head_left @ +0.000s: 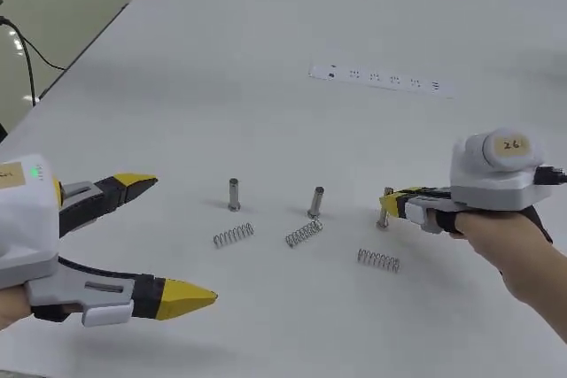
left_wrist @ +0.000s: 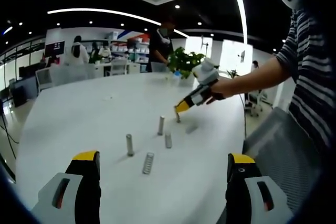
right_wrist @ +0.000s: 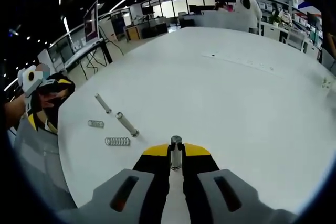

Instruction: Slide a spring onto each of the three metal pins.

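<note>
We see three pins standing in a row across the white surface (head_left: 266,24), well in from its left edge and nearer to us than the power strip (head_left: 381,79), which lies toward the far edge. The left pin (head_left: 234,194) and middle pin (head_left: 316,202) stand free and bare. The right pin (head_left: 384,210) is clenched between the jaws of the right tongs (head_left: 391,204), which reach in from the right side, held in a hand (head_left: 505,236). In the right gripper view the two yellow tips of the right tongs (right_wrist: 176,151) close on that pin (right_wrist: 176,145), whose round head shows between them.

The three springs all lie flat on the surface, on our side of the row. The left spring (head_left: 233,235) lies near the left pin, the middle spring (head_left: 304,234) just beside the foot of the middle pin, and the right spring (head_left: 378,260) near the right pin, apart from it.

The left tongs (head_left: 180,238) hover at the near left, released, jaws spread wide, holding nothing and well apart from the left pin. In the left gripper view their tips (left_wrist: 164,157) frame the row from its end, with the nearest pin (left_wrist: 129,144) and spring (left_wrist: 148,162) ahead.
</note>
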